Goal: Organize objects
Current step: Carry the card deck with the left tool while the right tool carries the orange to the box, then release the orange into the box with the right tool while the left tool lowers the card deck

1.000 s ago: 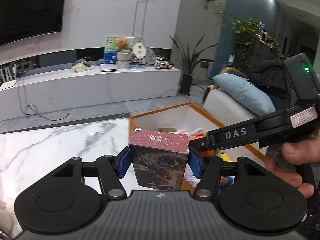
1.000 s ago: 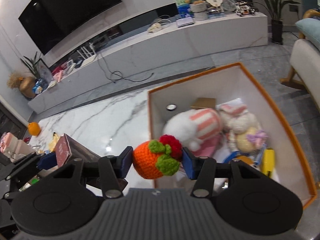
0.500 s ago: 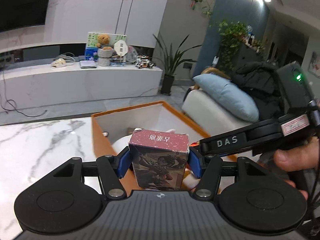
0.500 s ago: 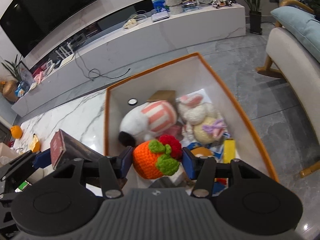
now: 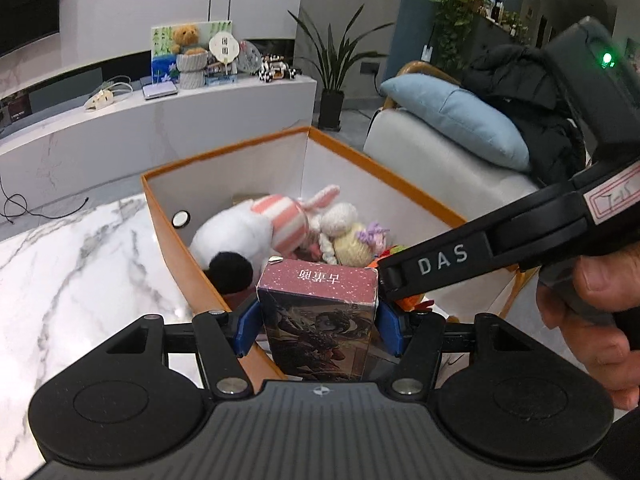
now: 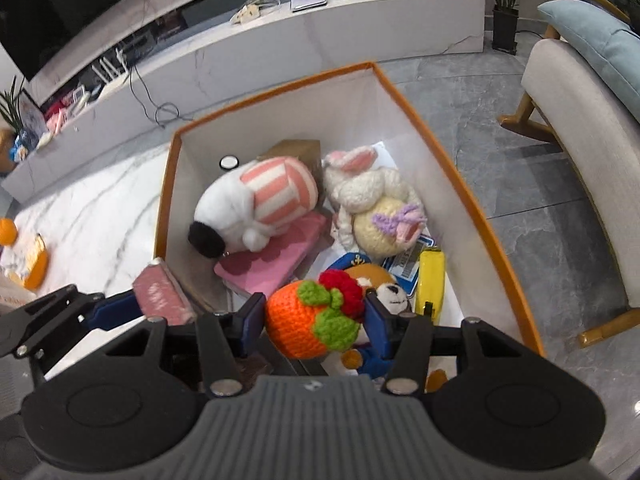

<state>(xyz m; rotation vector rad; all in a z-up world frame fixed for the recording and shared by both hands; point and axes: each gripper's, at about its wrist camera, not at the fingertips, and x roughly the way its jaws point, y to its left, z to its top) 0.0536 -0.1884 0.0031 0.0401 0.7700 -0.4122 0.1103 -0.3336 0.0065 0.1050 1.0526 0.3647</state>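
The orange storage box (image 6: 472, 204) with white inner walls stands on the floor against the right edge of the marble table (image 5: 72, 264). Inside it, a white plush with a pink-striped cap (image 6: 260, 208) lies at the far left on a pink box (image 6: 276, 260). A crocheted bunny (image 6: 368, 184) sits to its right, with a cream ball with a purple bow (image 6: 384, 224) just in front of it. A yellow item (image 6: 430, 280) and a small bear (image 6: 390, 294) lie nearer.

The left gripper (image 5: 318, 322) pinches an upright maroon card box (image 5: 320, 312) between its blue pads, above the box's near left wall. The right gripper (image 6: 316, 320) pinches a crocheted orange fruit (image 6: 308, 322) with green leaves and a red top, over the near part of the box's interior. A hand (image 5: 596, 312) grips the right tool's handle.
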